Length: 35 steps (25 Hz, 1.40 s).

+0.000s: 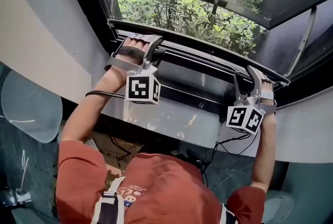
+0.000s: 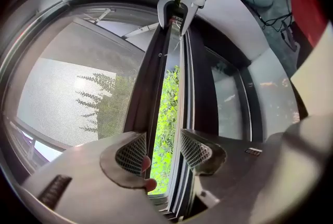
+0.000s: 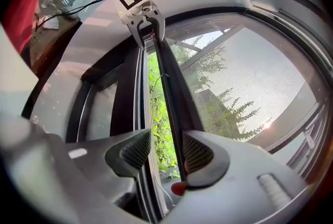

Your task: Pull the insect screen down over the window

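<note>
The screen bar [image 2: 148,93], dark and straight, sits low by the sill rail with a thin strip of green between, and the fine grey mesh [image 2: 67,98] lies on its far side. Both my arms reach forward. The left gripper [image 2: 162,151] and right gripper [image 3: 165,151] sit well apart along the bar, each with its cross-hatched jaws parted around the bar's edge.

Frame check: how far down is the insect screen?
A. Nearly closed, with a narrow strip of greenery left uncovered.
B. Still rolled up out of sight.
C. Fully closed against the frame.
A: in the left gripper view a thin strip of bright greenery shows between the screen's dark bar and the window frame.
</note>
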Motion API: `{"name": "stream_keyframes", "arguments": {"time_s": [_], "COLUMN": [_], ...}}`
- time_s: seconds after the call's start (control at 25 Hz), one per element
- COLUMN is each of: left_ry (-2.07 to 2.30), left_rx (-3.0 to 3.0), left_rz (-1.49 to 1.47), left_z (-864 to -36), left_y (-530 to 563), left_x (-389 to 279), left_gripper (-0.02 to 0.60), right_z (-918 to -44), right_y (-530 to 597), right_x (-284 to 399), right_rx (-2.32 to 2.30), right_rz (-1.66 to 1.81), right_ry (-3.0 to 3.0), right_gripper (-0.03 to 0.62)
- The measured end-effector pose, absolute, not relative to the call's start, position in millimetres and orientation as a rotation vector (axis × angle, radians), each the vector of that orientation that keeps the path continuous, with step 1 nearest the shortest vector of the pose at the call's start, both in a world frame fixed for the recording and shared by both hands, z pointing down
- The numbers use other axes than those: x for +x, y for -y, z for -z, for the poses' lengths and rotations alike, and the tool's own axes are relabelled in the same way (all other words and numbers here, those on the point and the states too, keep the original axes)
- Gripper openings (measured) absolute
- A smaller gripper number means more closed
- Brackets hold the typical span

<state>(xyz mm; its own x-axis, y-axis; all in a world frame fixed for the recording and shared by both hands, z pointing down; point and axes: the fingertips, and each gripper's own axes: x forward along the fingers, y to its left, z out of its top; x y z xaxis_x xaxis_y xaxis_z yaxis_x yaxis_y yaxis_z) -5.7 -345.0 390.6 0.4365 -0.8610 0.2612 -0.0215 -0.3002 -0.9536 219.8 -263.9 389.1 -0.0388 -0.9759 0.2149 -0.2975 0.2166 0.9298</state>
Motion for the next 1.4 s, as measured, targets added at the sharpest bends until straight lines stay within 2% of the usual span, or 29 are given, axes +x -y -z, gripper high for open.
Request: {"name": "stream_keyframes", "arguments": {"time_s": [0.28,1.4], "left_ry": [-0.726,-0.64], "left_rx": [-1.679,-1.696], "left_rz": [1.089,1.24], "left_z": [-430.8,-458.7], "left_y": [342.5,341.9], "left_x": [-6.7,-9.9], "left_gripper": [0.206,0.206], "right_z": [-428.2,-451.6], "right_y": [262.3,261.2], "right_x": [219.6,216.5], "right_rx": [1.222,1.217], "right_rz": [0.837,0.728], "right_ry": [1.56,1.66], "right_gripper": [0.195,0.194]}}
